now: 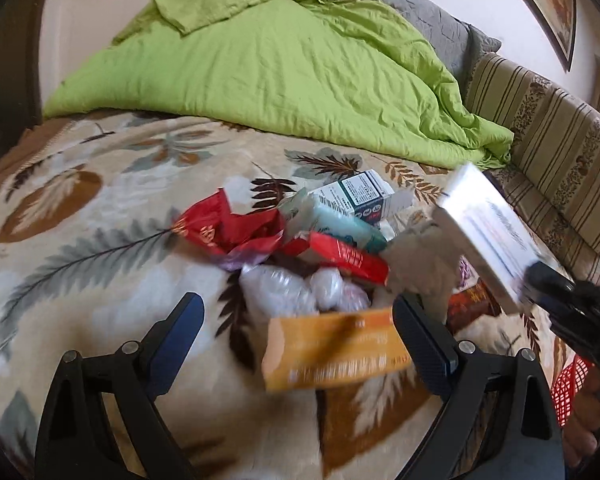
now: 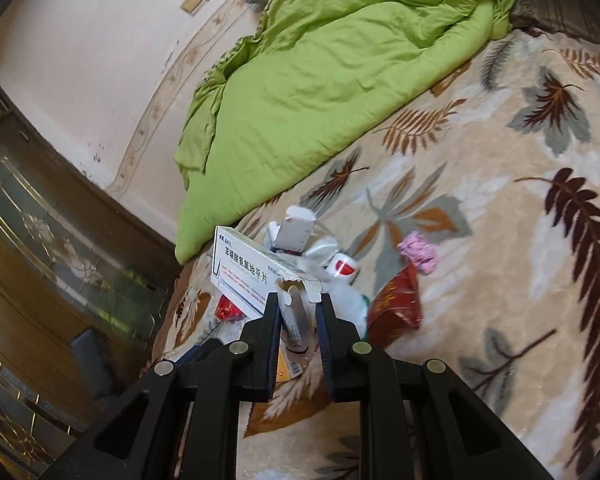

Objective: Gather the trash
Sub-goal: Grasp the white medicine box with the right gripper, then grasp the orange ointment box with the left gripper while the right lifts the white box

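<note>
- My left gripper (image 1: 296, 316) is spread wide with nothing clamped; an orange box (image 1: 336, 348), blurred, sits between its fingers, close to the right one.
- Just ahead of those jaws lies the trash pile (image 1: 300, 240) on the blanket (image 1: 80, 220).
- My right gripper (image 2: 298, 300) is closed down on the torn end of a white box (image 2: 252, 272), lifted above the pile.

right gripper (image 2: 299, 300) clamping white medicine box (image 2: 244, 272), leaf-print blanket (image 2: 500, 240)
</note>
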`<move>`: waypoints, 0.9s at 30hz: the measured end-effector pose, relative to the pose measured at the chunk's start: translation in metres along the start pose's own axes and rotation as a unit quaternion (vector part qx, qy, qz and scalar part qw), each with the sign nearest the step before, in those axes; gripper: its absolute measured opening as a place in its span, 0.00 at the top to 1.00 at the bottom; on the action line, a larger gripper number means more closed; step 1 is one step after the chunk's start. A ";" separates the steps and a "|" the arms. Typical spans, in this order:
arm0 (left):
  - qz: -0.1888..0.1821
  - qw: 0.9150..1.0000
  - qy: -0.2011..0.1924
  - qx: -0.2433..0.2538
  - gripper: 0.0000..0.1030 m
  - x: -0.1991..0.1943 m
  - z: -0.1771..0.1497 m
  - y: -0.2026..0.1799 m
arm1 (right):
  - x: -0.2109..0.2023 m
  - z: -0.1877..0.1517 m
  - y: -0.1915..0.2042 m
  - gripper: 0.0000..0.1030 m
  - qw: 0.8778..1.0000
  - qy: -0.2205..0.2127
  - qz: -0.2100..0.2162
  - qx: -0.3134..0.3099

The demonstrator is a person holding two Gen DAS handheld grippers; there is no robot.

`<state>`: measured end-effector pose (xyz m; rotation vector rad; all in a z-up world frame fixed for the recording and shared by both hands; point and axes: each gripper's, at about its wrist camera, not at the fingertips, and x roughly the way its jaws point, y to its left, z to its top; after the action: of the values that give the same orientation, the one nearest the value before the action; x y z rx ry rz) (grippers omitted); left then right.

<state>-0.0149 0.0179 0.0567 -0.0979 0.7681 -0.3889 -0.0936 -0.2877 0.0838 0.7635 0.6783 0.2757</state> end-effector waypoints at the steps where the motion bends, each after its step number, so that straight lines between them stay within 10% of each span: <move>1: -0.016 1.000 0.007 0.001 0.08 0.003 -0.001 -0.001 | -0.001 0.001 -0.002 0.82 1.000 -0.002 -0.001 0.001; 6: -0.082 0.993 0.069 0.042 0.35 0.008 -0.022 -0.025 | -0.008 0.003 -0.010 0.82 1.000 -0.008 0.002 0.012; 11: -0.166 0.978 0.098 0.084 0.36 -0.022 -0.054 -0.058 | -0.014 0.005 -0.014 0.82 1.000 -0.016 0.004 0.018; 18: -0.064 0.992 0.038 0.104 0.21 -0.032 -0.043 -0.059 | -0.020 0.008 -0.019 0.82 1.000 -0.025 -0.002 0.019; 27: -0.037 0.989 0.067 0.129 0.21 0.004 -0.042 -0.068 | -0.016 0.006 -0.012 0.82 1.000 -0.023 -0.008 0.003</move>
<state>-0.0622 -0.0440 0.0390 0.1434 0.8417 -0.5665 -0.1018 -0.3064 0.0860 0.7670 0.6419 0.2407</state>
